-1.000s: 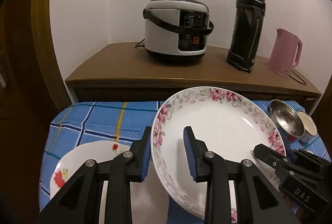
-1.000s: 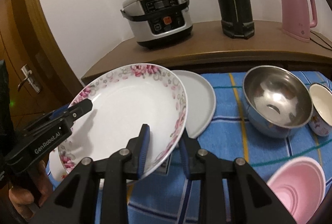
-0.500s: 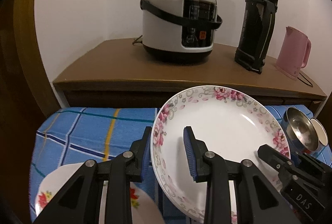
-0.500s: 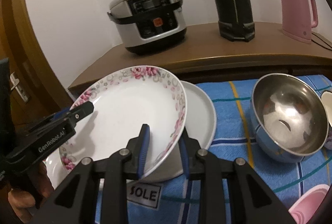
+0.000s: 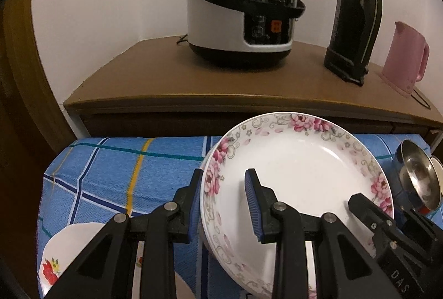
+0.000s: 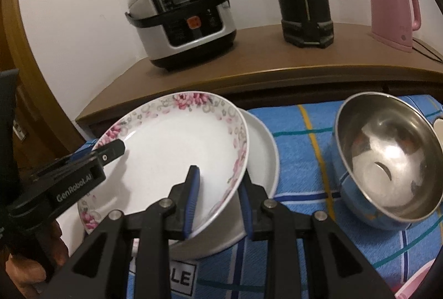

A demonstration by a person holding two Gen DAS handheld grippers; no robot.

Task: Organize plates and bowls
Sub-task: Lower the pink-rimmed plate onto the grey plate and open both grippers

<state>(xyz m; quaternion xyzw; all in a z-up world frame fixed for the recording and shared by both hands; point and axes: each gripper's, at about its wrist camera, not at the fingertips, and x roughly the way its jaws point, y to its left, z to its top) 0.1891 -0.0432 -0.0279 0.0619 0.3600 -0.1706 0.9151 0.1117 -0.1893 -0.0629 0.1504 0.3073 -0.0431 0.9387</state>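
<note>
Figure: a two-handed carry of a dish over a table covered in blue checked cloth (image 5: 110, 174).

Nearest the lens in the left wrist view, the left gripper (image 5: 223, 206) is pinching the floral plate (image 5: 299, 177) at the plate's nine o'clock edge, one pad under the rim and one on the eating surface. In the right wrist view the right gripper (image 6: 218, 203) is pinching the same plate at about its five o'clock edge in the same manner. Gripping opposite sides is probably keeping the wide, shallow dish from swinging, since one pinch at the rim would let it tip.

The plate is being held off the cloth, tilted, directly above a plain white plate (image 6: 263, 158) whose rim is showing at the floral plate's three to five o'clock in the right wrist view. This placement suggests stacking like with like; whether the two are touching cannot be told.

At seven o'clock in the left wrist view, a small red-flowered plate (image 5: 72, 257) is lying on the cloth. To the right, at three o'clock, a steel bowl (image 6: 387, 160) is sitting well apart from the plates.

Farthest, on the wooden shelf (image 5: 155, 77), a rice cooker (image 5: 238, 14), a black flask (image 5: 354, 17) and a pink kettle (image 5: 404, 58) are standing clear of the work.
</note>
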